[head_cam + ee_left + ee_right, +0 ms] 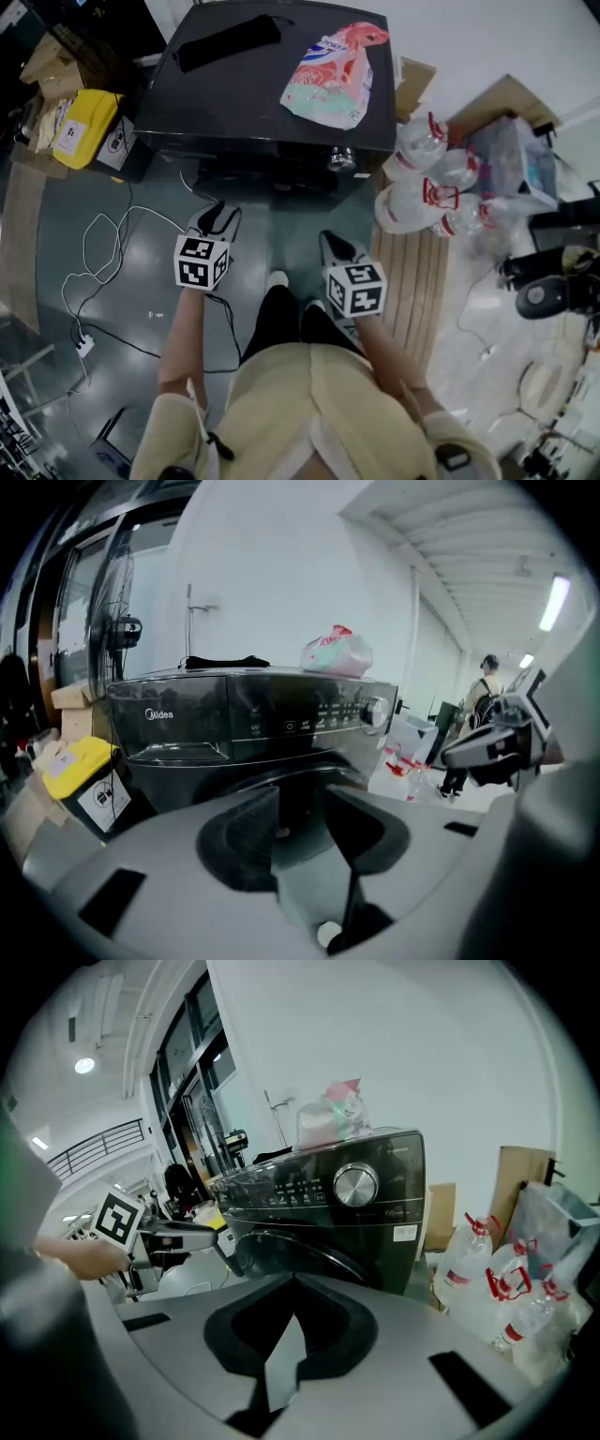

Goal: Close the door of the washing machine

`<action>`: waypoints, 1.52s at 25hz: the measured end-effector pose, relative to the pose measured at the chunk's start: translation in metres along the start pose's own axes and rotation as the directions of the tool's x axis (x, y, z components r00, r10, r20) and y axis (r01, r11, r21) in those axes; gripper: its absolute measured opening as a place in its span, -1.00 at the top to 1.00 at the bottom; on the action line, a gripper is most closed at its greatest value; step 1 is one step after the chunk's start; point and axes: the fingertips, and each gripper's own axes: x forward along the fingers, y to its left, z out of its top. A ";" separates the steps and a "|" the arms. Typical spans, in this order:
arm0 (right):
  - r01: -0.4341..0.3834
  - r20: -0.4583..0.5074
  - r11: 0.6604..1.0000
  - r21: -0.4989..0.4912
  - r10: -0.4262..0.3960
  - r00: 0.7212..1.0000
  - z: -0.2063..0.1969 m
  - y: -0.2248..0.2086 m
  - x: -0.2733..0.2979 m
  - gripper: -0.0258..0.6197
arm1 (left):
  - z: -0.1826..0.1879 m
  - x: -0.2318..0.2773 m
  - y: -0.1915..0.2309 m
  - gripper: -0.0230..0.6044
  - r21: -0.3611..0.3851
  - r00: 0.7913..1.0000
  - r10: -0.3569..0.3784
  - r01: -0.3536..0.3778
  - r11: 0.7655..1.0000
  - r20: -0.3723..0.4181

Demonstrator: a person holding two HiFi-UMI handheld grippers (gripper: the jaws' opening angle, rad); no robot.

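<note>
- One washing machine [262, 94] stands before the person, its door [281, 1241] flush with its front.
- One pink-and-white bag [333, 75] lies on top.
- The left gripper [220, 216] gapes wide and is empty.
- The right gripper [330, 242] is closed and empty.

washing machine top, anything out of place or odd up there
Two loose things lie on the flat top of the black washing machine: a crumpled pink and white plastic bag on the right side, and a flat black cloth-like item toward the back. Nothing looks spilled or damaged; they simply look left there.
</note>
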 end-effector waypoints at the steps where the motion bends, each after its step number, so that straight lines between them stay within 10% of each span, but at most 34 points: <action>1: -0.001 0.004 1.000 -0.002 0.001 1.000 0.000 -0.001 -0.003 0.90 | 0.002 -0.005 -0.007 0.44 -0.020 1.000 -0.006 0.007 1.000 0.013; 38: -0.121 0.093 0.983 -0.138 0.135 0.987 0.016 0.021 -0.067 0.91 | 0.007 -0.140 -0.108 0.80 -0.197 0.984 0.141 -0.118 0.973 0.109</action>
